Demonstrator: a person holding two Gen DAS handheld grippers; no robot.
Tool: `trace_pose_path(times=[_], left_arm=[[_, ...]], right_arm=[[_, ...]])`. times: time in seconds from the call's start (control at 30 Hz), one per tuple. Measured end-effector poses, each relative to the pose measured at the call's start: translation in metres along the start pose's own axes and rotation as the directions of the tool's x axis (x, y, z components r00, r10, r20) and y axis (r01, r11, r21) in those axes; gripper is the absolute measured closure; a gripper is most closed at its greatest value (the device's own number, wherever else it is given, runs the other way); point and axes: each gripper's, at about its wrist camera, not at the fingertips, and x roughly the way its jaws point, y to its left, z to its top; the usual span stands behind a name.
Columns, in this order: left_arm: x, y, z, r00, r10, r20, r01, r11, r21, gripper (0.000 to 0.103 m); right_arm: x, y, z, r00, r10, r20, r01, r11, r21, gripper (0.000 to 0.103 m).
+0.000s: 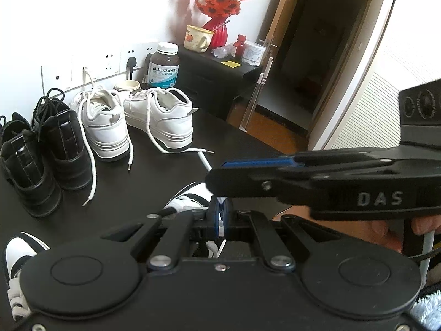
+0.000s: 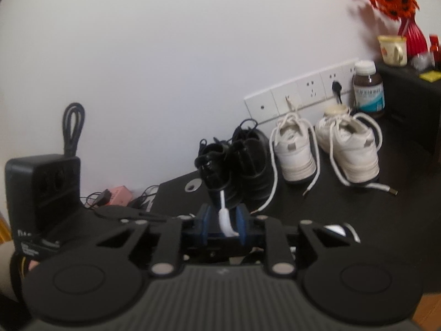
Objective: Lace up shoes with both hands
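Note:
A black-and-white sneaker (image 1: 190, 197) lies on the dark table right under both grippers, mostly hidden by them; a sliver of it (image 2: 339, 229) shows in the right wrist view. My left gripper (image 1: 220, 215) is shut on a thin white lace (image 1: 220, 220) that rises from the shoe. My right gripper (image 1: 217, 176) reaches in from the right, just above the left one. In its own view the right gripper (image 2: 223, 220) has its blue pads (image 2: 205, 222) apart, and the white lace end (image 2: 223, 215) stands between them, leaning on the right pad. A second black-and-white sneaker (image 1: 16, 251) sits at bottom left.
A pair of white sneakers (image 1: 137, 115) with loose laces and a pair of black shoes (image 1: 46, 149) stand along the wall. Behind them are a supplement bottle (image 1: 164, 66), wall sockets (image 1: 107, 63), and a black cabinet (image 1: 215, 77) with a mug and a red vase. An open doorway (image 1: 317, 55) is at right.

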Motion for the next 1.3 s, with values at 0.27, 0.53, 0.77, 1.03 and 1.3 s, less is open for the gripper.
trace_pose_path(times=[0.27, 0.53, 0.77, 1.03, 1.3], left_arm=[[-0.003, -0.004, -0.002, 1.0, 0.03, -0.007, -0.03, 0.999, 0.035, 0.096], [-0.014, 0.037, -0.001, 0.97, 0.236, -0.063, -0.23, 0.97, 0.081, 0.078], [0.002, 0.039, -0.007, 0.963, 0.242, -0.121, -0.222, 0.962, 0.157, 0.076], [0.015, 0.042, -0.012, 0.961, 0.226, -0.158, -0.2, 0.965, 0.167, 0.072], [0.011, 0.074, -0.012, 0.978, 0.119, -0.168, -0.134, 0.988, -0.076, 0.071]], right_arm=[[0.001, -0.005, -0.003, 1.0, 0.012, 0.0, -0.012, 0.998, 0.061, 0.1], [-0.009, -0.02, -0.001, 0.992, -0.098, 0.081, 0.094, 0.994, 0.053, 0.1], [0.015, -0.016, -0.023, 0.998, -0.065, 0.0, 0.065, 0.997, 0.048, 0.1], [0.041, -0.001, -0.029, 0.991, -0.036, -0.129, 0.035, 0.999, -0.012, 0.1], [0.083, -0.026, -0.001, 0.923, 0.043, -0.382, 0.014, 0.99, 0.144, 0.1]])
